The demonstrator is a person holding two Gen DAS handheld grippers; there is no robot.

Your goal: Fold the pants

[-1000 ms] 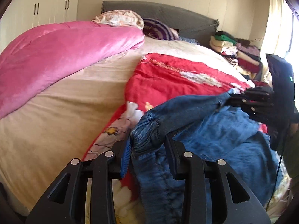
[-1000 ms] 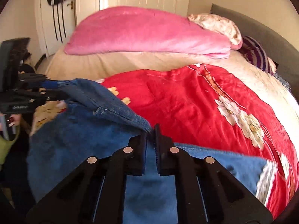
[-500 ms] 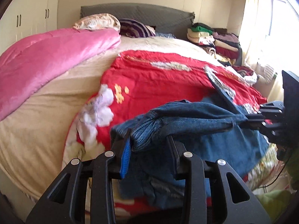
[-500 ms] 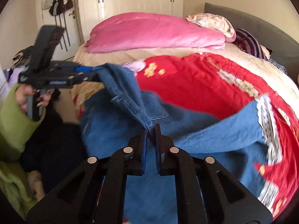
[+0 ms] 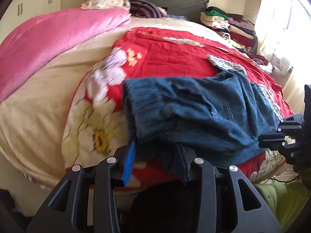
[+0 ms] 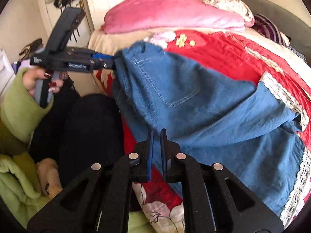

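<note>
With the pants point(image 6: 194, 106) draped at the near edge of the bed point(image 5: 38, 106), one waistband corner pinched in the clenched right tool point(image 6: 156, 131), the other may be dropped by the left tool point(image 5: 155, 144), whose jaws have just been opened wider around it.

Bright window point(image 5: 287, 19) glare at right, motion blur, dark fisheye-curved corners.

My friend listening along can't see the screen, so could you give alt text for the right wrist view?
Blue denim pants with lace-trimmed hems hang stretched over a red floral quilt between two handheld grippers: the right gripper is shut on one edge, and the left gripper, in a green-sleeved hand, has the other corner between its jaws. A pink duvet lies behind.
</note>
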